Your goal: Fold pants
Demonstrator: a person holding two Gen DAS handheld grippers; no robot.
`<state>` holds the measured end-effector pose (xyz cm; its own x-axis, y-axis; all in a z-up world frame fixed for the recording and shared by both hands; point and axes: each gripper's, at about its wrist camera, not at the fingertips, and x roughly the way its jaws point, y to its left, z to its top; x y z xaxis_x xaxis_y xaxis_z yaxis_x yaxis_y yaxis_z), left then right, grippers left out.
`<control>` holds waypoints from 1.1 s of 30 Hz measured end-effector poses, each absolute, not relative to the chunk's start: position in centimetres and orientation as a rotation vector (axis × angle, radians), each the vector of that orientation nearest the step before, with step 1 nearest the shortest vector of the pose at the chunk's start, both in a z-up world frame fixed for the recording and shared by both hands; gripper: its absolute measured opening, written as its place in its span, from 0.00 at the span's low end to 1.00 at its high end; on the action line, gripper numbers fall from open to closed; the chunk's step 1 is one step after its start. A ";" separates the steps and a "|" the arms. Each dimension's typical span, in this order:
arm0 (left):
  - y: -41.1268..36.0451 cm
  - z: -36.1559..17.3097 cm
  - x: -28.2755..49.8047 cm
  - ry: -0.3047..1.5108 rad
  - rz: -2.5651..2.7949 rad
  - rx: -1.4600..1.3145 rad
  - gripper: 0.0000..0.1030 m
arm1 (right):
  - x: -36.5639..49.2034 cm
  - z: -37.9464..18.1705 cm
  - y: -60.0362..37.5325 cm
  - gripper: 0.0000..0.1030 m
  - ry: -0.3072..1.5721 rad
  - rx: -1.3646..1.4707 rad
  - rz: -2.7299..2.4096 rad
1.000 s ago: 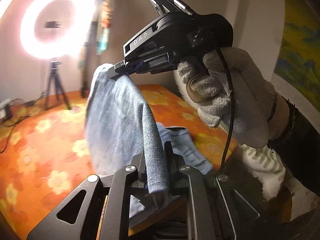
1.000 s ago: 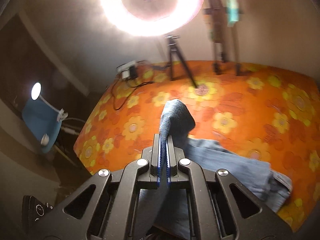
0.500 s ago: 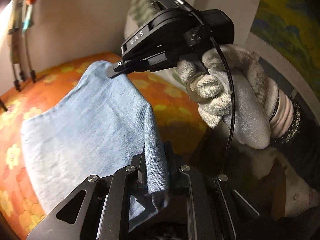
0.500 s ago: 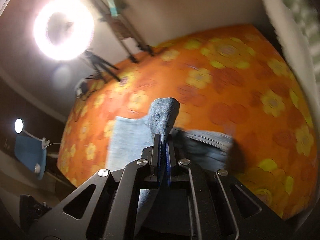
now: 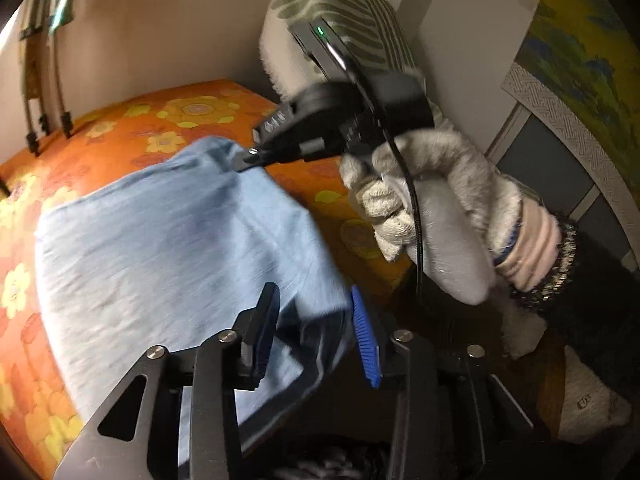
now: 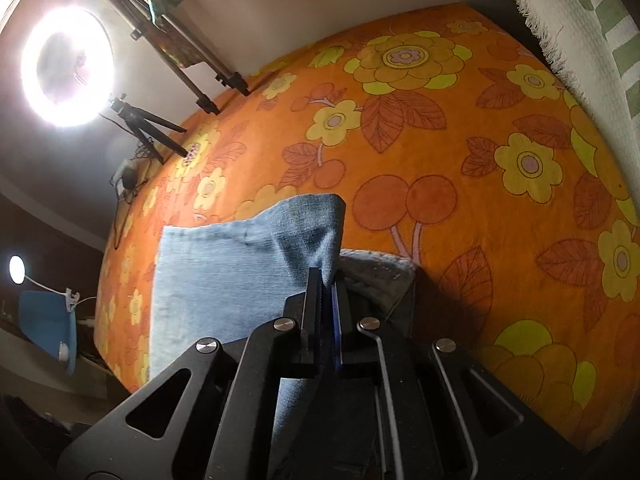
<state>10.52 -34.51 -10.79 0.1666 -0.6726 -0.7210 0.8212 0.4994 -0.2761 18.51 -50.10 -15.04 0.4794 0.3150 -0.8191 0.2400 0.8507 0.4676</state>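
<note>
Now the left tool (image 5: pixel 316 320) gapes around the pants (image 5: pixel 160 240) (blue denim), right tool (image 6: pixel 326 280) pinching them.

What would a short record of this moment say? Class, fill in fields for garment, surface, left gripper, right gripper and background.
garment: blue denim pants, folded over on the bed
surface: orange floral bedspread
left gripper: open, fabric edge between its spread fingers
right gripper: shut on a pants corner
right hand: gloved, holding its gripper
background: ring light on tripod, striped pillow
</note>
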 end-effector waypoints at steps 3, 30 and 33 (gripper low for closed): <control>-32.0 -10.0 10.9 0.895 -1.025 0.181 0.35 | 18.9 -15.6 -49.7 0.05 1.087 0.519 0.033; -20.9 -15.6 21.0 1.013 -0.679 -0.064 0.46 | 11.4 -15.5 -47.5 0.61 1.065 0.430 -0.009; -21.1 -16.3 21.7 1.029 -0.674 -0.089 0.46 | 11.9 -16.2 -47.6 0.61 1.082 0.422 -0.013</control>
<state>21.70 -21.13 -16.35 0.3343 -0.5563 -0.7608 0.4756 0.7965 -0.3733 11.93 -47.58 -16.16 0.4778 0.1936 -0.8569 0.2138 0.9205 0.3272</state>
